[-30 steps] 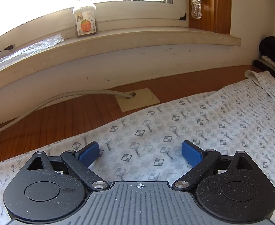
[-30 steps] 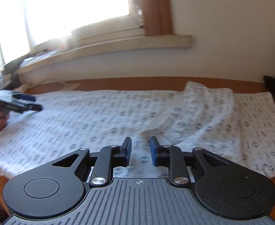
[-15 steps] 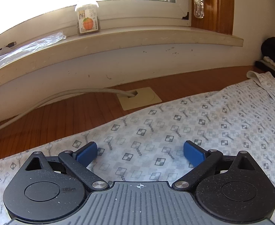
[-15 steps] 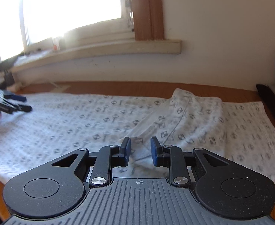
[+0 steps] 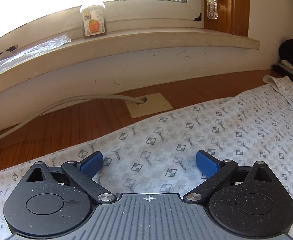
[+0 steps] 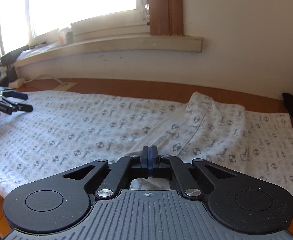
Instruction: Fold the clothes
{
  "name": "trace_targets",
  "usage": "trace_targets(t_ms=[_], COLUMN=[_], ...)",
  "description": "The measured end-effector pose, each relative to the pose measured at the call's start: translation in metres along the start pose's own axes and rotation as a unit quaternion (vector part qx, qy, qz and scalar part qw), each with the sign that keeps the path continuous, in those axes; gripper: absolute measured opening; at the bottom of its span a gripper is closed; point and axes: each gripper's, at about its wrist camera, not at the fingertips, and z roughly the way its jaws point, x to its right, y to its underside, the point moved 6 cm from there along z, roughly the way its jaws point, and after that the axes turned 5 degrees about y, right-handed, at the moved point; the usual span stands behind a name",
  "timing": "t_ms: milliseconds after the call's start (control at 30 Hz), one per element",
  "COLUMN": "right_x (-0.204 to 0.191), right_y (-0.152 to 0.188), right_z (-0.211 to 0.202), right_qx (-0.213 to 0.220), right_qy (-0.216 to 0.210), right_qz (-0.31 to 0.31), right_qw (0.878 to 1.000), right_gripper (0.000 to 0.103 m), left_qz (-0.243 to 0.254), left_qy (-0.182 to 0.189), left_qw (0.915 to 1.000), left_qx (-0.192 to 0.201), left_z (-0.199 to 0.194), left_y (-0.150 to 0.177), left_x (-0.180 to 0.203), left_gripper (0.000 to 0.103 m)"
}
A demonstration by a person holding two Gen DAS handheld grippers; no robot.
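Left gripper (image 5: 149, 163) build: matte black linkage arms, two round black discs at 7 and 5 o'clock, ribbed grey centre plate.
Left gripper pads (image 5: 92, 161): blue, textured, rectangular.
Fasteners: silver screw heads at arm pivots.
Marking: small white crosshair at top edge of grey plate.
Right gripper (image 6: 150, 154) build: same black arms, discs, ribbed grey plate; triangular cut-outs in outer links.
Surface: pale dust specks on black plastic.
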Motion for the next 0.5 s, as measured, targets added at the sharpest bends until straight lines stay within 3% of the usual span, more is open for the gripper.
trace_targets(t_ms=[133,300,400,500], right_x=[-0.007,-0.013,-0.009,-0.007], right_y=[-0.009,-0.007,0.000,0.005], right_z=[-0.013,-0.010,-0.001,0.005], right_qx=[0.026,0.006,-0.005,-0.011], right_qy=[-0.018,-0.001,0.001,0.000], right_qz=[-0.004,-0.022,-0.018,-0.012], right_qw=[0.999,1.000,1.000,1.000], right_gripper=[0.001,0.004,0.019,0.022], left_qz=[0.000,0.000,-0.001,-0.001], left_qy=[0.000,0.001,0.001,0.001], left_qw=[1.0000,1.0000,1.0000,1.0000], left_qx=[0.000,0.000,0.000,0.000], left_z=[0.000,0.000,0.000,0.000], left_y=[0.000,0.000,0.000,0.000], left_x=[0.000,0.000,0.000,0.000], left_gripper=[0.100,0.100,0.100,0.100])
